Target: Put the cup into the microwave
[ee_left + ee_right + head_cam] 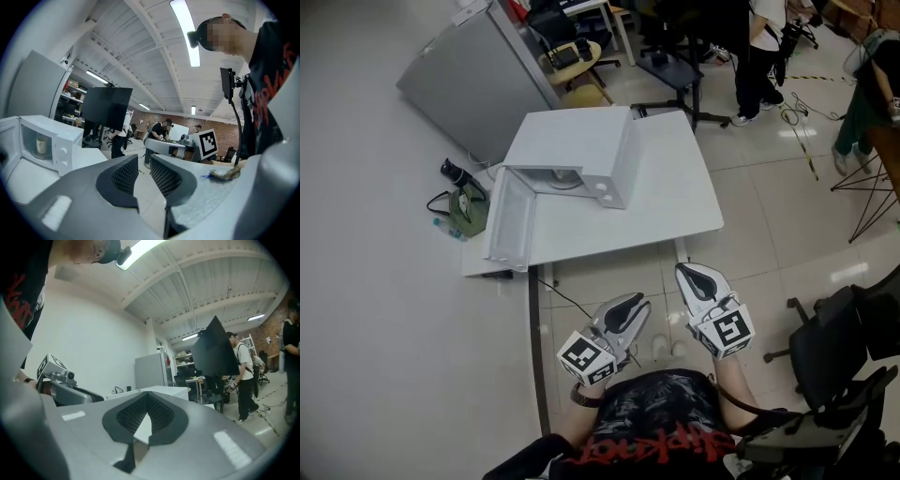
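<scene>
The person is standing back from the counter (675,187), holding both claws close to the body and clear of its near edge. The left claw (630,305) is showing a narrow slot between its pads with nothing in it. The right claw (692,272) is pressed together at the tips and is carrying nothing.

The microwave (581,141) is sitting on the left half of the counter, toward the far-left corner, with its door (508,225) hanging wide open along the left edge and reaching to the near-left corner. In the left gripper view the cup (42,145) is standing upright inside the cavity, so the placing itself is looking done; only the door is waiting to be dealt with, if it is to be shut at all.

The trouble from here is mostly lying in that door. It is jutting out at the near-left corner, where a claw sweeping back in from the left could clip it and jolt the oven. A hard push to shut it could shake the cup over inside. The closed right claw is offering only a blunt tip for pushing, which could slide off the smooth door panel. A cable (567,298) is also trailing across the floor just below the near edge, ready to catch a foot.
</scene>
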The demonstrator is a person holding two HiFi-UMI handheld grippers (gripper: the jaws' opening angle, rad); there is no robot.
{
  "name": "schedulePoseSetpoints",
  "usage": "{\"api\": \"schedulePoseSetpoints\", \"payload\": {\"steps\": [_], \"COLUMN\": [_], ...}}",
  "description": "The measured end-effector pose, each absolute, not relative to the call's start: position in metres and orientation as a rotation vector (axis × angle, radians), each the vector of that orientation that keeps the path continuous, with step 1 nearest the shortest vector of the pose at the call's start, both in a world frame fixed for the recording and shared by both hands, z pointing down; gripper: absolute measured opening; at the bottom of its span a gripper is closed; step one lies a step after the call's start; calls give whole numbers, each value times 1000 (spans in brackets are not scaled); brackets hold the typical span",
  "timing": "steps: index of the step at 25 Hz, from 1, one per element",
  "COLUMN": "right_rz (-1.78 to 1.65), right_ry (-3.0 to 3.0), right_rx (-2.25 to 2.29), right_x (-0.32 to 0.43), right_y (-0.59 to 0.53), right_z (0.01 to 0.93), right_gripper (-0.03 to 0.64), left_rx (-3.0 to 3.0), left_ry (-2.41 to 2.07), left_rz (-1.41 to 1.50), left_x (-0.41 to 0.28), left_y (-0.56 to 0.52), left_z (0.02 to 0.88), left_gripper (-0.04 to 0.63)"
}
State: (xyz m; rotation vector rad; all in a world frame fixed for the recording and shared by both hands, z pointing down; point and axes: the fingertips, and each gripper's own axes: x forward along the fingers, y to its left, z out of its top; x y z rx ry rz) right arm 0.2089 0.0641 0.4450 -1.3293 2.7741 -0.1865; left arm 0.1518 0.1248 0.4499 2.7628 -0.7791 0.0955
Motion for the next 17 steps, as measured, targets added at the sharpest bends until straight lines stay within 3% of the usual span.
{"api": "schedulePoseSetpoints", "payload": {"steps": [17], "right_rz": [-76], "right_ry": [2878], "right_rx": [-1390], "right_x": [204], "right_y": [66], "right_z": [437], "right_gripper": [0], "left_rx": [2824], "left_ry": [-744], "left_rz": [-143], "left_x": [147], "left_y": [130], "left_z": [416], "left_gripper": [80]}}
